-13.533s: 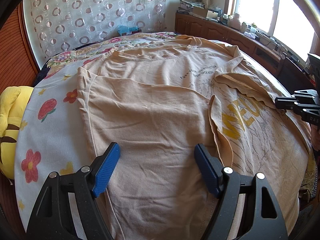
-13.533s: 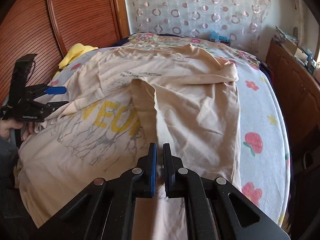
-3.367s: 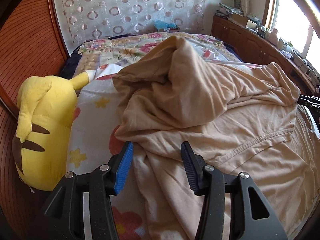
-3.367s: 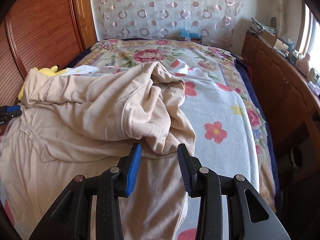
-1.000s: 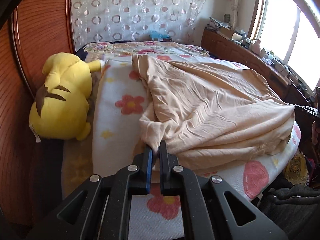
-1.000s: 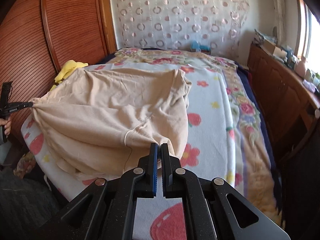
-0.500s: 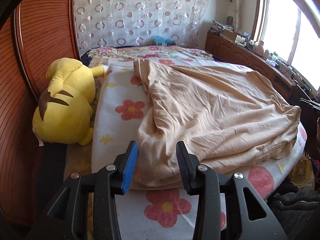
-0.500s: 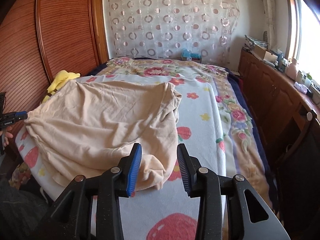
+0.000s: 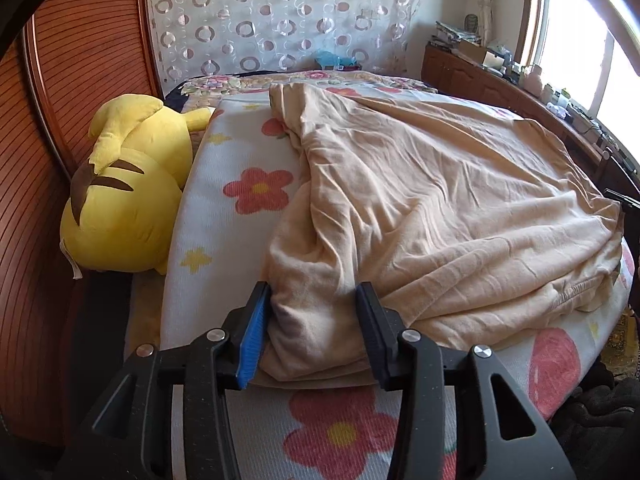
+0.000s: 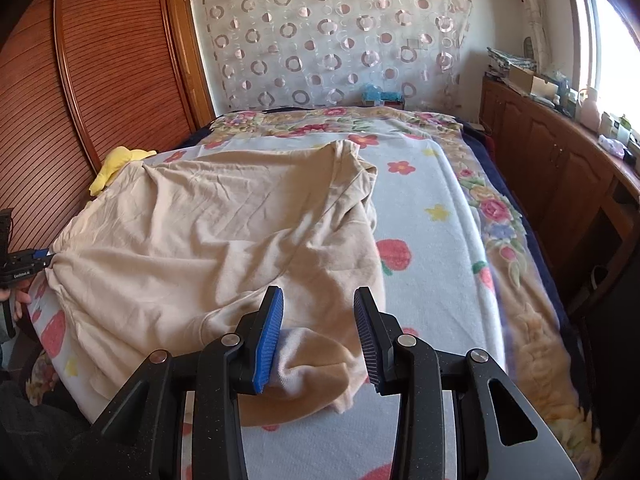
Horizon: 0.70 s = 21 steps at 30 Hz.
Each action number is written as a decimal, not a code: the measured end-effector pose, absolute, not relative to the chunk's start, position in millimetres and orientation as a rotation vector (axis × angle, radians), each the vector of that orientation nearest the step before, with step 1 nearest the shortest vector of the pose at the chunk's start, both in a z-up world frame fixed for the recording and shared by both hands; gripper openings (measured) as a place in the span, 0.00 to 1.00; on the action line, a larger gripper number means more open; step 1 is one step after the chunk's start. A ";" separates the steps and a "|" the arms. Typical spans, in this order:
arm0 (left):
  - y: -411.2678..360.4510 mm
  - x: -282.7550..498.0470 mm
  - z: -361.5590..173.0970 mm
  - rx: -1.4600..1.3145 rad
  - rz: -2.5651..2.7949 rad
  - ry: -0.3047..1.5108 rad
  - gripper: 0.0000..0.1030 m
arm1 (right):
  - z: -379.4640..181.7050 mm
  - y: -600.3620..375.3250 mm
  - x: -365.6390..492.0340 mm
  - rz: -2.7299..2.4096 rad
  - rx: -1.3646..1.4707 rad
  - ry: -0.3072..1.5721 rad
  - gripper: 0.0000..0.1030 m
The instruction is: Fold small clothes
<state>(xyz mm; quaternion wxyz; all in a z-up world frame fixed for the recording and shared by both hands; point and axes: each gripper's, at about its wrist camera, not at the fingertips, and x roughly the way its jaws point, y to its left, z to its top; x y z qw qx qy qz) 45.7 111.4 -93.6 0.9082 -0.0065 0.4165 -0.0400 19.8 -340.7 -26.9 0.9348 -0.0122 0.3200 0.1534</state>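
Observation:
A beige T-shirt (image 9: pixel 440 200) lies folded over and wrinkled on the flowered blanket (image 9: pixel 224 240). My left gripper (image 9: pixel 312 286) stands over its near left corner with the jaws opening. A bulge of the cloth lies loose between the pads, not pinched. In the right wrist view the same shirt (image 10: pixel 200 240) spreads to the left, and my right gripper (image 10: pixel 319 292) is open above its near right corner. The folded hem sits slack under and between its fingers. The left gripper (image 10: pixel 24 266) shows small at the far left edge, at the shirt's other corner.
A big yellow plush toy (image 9: pixel 124 192) lies left of the blanket against the ribbed wooden panel (image 9: pixel 80 60). A long wooden cabinet (image 10: pixel 560 168) with clutter runs under the window on the right. A hand (image 10: pixel 16 300) holds the left gripper's grip.
Both grippers went from shut on the shirt's corners to open and let the cloth drop. The shirt, stretched taut a second ago, now lies slack on the blanket. Both hands sank slightly.

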 end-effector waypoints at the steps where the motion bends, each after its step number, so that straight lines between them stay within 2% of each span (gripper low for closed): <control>1: 112.4 46.0 -93.7 -0.019 -0.081 0.860 0.44 | -25.6 -339.5 20.0 0.317 -0.025 0.655 0.37; 3: 113.6 46.4 -94.1 -0.025 -0.079 0.859 0.45 | -26.5 -332.5 20.1 0.326 -0.031 0.650 0.38; 8: 118.4 45.9 -96.2 -0.048 -0.069 0.852 0.53 | -22.8 -316.8 19.5 0.323 -0.048 0.614 0.54; 13: 118.1 44.9 -97.0 -0.050 -0.065 0.843 0.54 | -20.0 -301.9 11.8 0.332 -0.085 0.564 0.59; 21: 119.5 42.6 -98.3 -0.054 -0.062 0.830 0.54 | -52.6 -273.7 22.3 0.360 -0.174 0.640 0.59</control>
